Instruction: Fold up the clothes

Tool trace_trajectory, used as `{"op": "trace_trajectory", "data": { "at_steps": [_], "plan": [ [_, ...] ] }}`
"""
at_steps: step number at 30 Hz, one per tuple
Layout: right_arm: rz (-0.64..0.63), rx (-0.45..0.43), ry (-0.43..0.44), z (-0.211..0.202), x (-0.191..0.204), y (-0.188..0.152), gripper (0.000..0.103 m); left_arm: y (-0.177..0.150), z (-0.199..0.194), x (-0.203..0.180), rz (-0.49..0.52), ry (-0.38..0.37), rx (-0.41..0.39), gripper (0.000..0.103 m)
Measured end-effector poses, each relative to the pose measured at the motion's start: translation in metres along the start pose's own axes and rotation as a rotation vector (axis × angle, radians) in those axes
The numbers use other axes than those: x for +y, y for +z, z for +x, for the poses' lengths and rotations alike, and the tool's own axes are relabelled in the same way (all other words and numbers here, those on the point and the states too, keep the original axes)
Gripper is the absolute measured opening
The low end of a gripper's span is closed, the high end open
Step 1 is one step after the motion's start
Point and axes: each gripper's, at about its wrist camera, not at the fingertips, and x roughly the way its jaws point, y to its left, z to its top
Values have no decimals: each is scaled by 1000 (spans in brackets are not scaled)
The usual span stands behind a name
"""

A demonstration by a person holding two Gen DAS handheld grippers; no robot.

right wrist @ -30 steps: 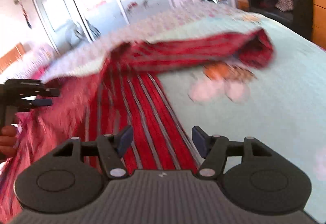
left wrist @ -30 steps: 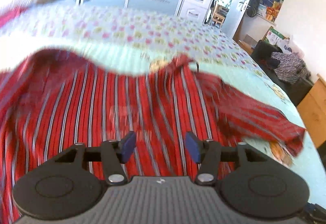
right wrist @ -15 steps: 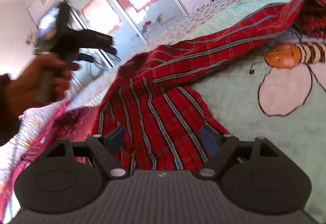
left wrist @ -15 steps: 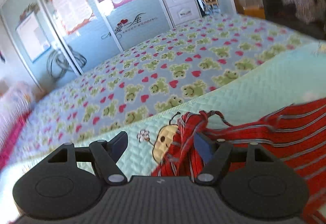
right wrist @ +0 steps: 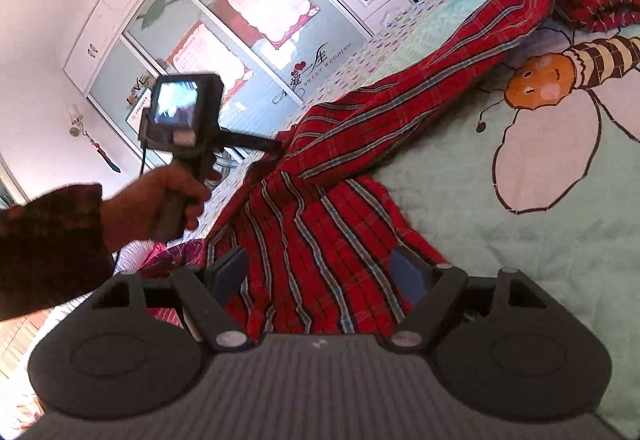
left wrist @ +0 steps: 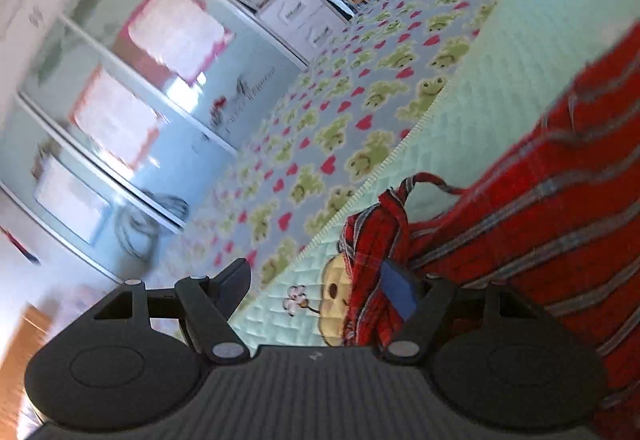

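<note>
Your left gripper (left wrist: 320, 282) is tilted, with its fingers (left wrist: 396, 290) apart after widening in the last moment; a bunched corner of the red striped shirt (left wrist: 540, 208) lies between them, close against the right finger, but the pads do not press it. Use the shirt as your landmark: it lies spread on the mint-green quilt (left wrist: 500, 72) of the bed, and beyond the shirt's far edge runs a frog-and-heart patterned cover (left wrist: 320, 128), with mirrored wardrobe doors (left wrist: 132, 112) behind that. From the right wrist view, your left hand (right wrist: 168, 200) holds the left gripper's handle at the shirt's left edge, with a dark sleeve (right wrist: 52, 248) behind it. Your right gripper (right wrist: 320, 274) sits at the shirt's near hem, its fingers (right wrist: 406, 276) apart after widening likewise; the fabric passes between them without being clamped. One sleeve of the shirt (right wrist: 420, 80) stretches away to the upper right, ending in a crumpled cuff. Right of the shirt, a cartoon bee print (right wrist: 552, 80) shows on the quilt.
</note>
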Motion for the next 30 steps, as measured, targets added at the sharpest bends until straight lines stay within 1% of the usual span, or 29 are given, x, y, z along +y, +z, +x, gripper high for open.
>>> {"op": "trace_trajectory", "data": {
  "at_steps": [3,9,11,13,14,16,17,18,19,20,21,22,23,24,25,27,29,30],
  "plan": [
    [1,-2,0,1,1,-1,79,-1,-3,-6,37,35,-45,75],
    [0,-4,-3,4,2,-2,79,6,-16,-15,64,7,-118,77],
    [1,-5,-3,5,2,-2,79,12,-13,-19,70,6,-124,78],
    [2,-6,-2,6,2,-3,79,19,-5,-22,64,15,-104,78],
    [3,-6,-2,6,1,-3,79,23,2,-23,54,12,-80,78],
    [4,-7,0,6,1,-3,79,28,20,-23,30,11,2,78],
    [6,-8,1,7,1,-3,78,29,30,-21,7,-2,50,78],
    [8,-9,2,7,0,-3,78,31,38,-18,-27,-31,96,76],
    [9,-10,3,7,0,-3,78,32,44,-10,-90,-81,136,71],
    [11,-11,4,7,-1,-3,78,34,51,-2,-157,-132,175,55],
    [13,-11,5,8,-1,-3,77,33,55,11,-262,-198,212,31],
    [15,-12,6,8,-1,-3,77,30,61,28,-394,-273,250,21],
    [16,-13,7,8,-1,-3,77,24,67,46,-538,-346,281,15],
    [17,-14,8,8,-1,-3,77,15,71,63,-674,-406,294,11],
    [18,-14,9,8,-2,-3,77,6,75,80,-812,-468,298,10],
    [19,-14,9,8,-2,-3,77,-15,84,110,-1104,-642,311,8],
    [18,-14,9,9,-2,-3,77,-35,85,131,-1380,-799,278,7],
    [17,-13,9,9,-2,-3,77,-39,82,137,-1427,-796,267,7]
  ]
}}
